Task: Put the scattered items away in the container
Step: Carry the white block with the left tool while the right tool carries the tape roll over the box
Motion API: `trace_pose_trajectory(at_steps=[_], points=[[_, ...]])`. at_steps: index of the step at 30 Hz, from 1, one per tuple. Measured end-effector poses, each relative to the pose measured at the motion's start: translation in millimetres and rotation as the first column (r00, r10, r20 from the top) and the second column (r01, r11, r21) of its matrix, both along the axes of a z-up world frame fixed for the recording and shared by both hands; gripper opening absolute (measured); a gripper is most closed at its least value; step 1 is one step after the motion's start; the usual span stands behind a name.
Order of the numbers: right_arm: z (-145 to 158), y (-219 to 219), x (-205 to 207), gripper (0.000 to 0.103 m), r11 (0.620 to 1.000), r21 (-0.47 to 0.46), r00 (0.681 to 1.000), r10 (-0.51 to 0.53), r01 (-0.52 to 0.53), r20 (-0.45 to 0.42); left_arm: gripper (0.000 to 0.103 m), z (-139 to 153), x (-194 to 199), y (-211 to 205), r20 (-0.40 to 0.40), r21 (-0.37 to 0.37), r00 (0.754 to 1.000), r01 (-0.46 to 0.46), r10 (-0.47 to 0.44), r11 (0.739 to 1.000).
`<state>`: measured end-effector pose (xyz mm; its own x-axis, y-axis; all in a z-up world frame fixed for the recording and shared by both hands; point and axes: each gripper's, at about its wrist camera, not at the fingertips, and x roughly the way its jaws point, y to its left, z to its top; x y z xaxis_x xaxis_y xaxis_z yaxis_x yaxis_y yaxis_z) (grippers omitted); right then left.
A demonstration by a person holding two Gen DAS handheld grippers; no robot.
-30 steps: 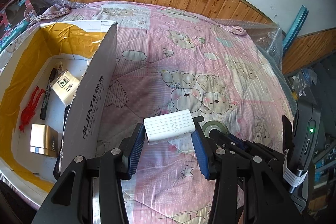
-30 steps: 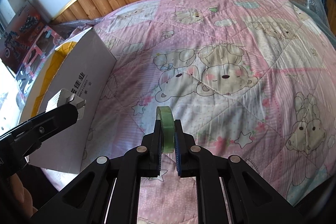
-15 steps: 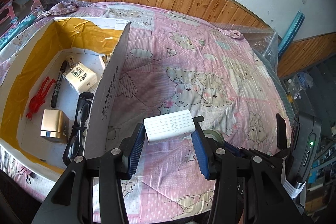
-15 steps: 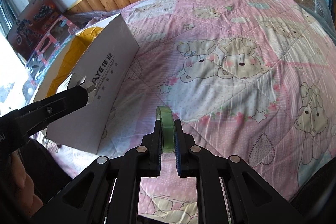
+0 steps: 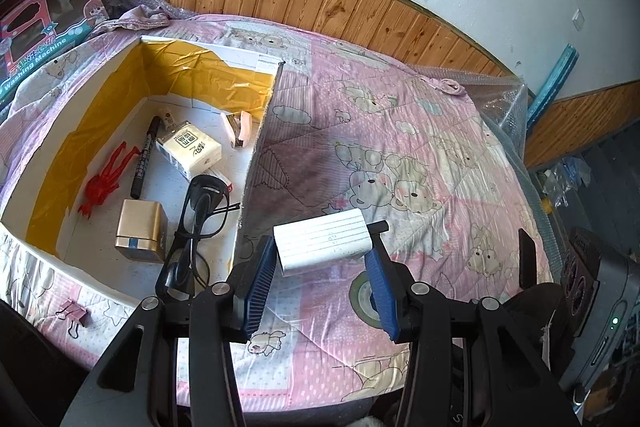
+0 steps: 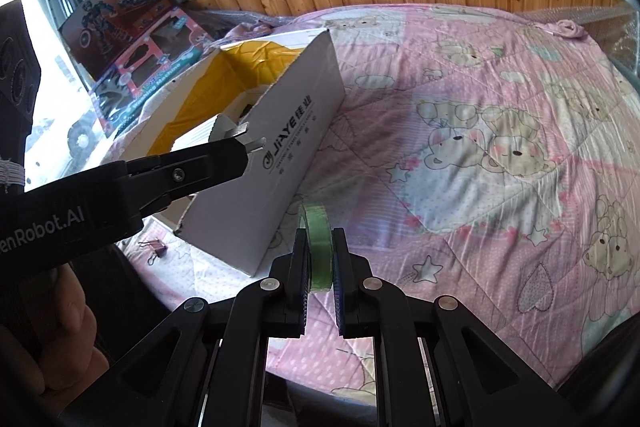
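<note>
White ridged block is pinched between my left gripper pads, up in the air over the pink bed quilt, just outside the near wall of the cardboard box. The green tape roll stands on edge, clamped in my right gripper, also over the quilt, beside the box's outer face.

Here's my worry: the block is only caught by its ends, near the tips of the pads, so a jolt on the way across could twist it out onto the bed. That box wall stands tall and flimsy, too; coming in low, I'd likely clip its edge and shove the whole box. Inside it's crowded: glasses, gold box, tissue pack, marker, red toy, small stapler. Dropping the block from high could knock the glasses. The tape roll may well roll off once let go. And one binder clip sits on the quilt outside the box, easy to miss.

Pose: both grippers point forward and down, left one nearest the box opening, right one lower and behind it, a hand on the left handle.
</note>
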<state>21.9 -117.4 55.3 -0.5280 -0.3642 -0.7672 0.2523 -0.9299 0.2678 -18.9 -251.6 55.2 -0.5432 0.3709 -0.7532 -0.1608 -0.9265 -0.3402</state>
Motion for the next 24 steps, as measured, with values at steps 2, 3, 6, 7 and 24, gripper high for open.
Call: trace_pose_trajectory(at_steps=[2,3,6,7,24], points=[[5,-6,2,0.011,1.0,-0.003,1.0,0.014,-0.014,-0.007,0.047,2,2,-7,-0.006,0.004,1.0,-0.008,0.008,1.0],[7,-8,3,0.011,1.0,-0.006,1.0,0.018,-0.018,-0.01,0.047,3,2,-10,-0.007,0.007,1.0,-0.012,0.012,1.0],[13,-15,4,0.011,0.999,-0.013,0.999,0.033,-0.033,-0.019,0.047,6,4,-19,-0.013,0.008,1.0,-0.026,0.026,1.0],[15,-17,3,0.011,0.999,-0.017,0.999,0.037,-0.037,-0.022,0.047,6,3,-22,-0.012,0.012,0.999,-0.031,0.032,0.999],[41,-50,-10,0.011,0.994,-0.04,0.994,0.099,-0.102,-0.055,0.047,20,-8,-71,-0.031,0.071,0.993,-0.108,0.111,0.992]])
